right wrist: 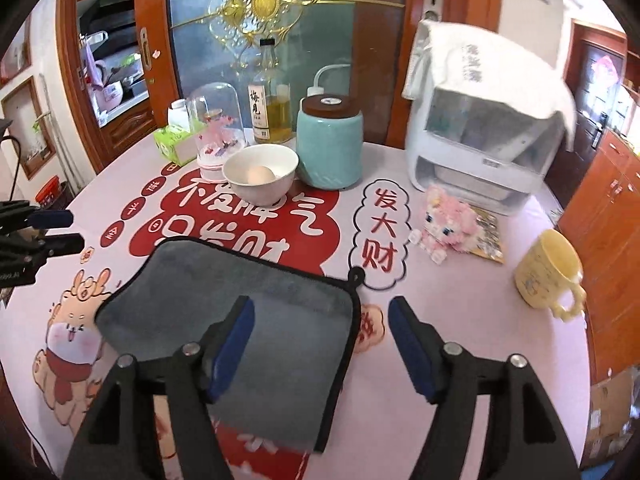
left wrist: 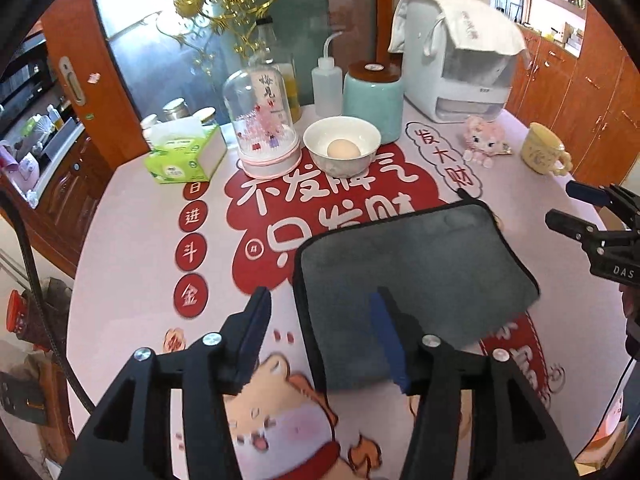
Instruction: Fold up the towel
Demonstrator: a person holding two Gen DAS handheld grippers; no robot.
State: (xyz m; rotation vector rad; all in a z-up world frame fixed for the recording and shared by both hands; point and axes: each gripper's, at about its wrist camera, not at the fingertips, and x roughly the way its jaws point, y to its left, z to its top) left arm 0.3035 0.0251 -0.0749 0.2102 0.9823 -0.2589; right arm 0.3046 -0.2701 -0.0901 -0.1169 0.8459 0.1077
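right wrist only, towel [right wrist: 240, 320] hanging loop [right wrist: 355, 276]

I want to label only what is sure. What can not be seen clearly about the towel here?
- Near edge of the gray towel: left wrist view, hidden behind the left gripper.
- Its near left corner: right wrist view, covered by the right gripper.
- Number of layers: neither view shows it.
- Table under the towel: hidden.
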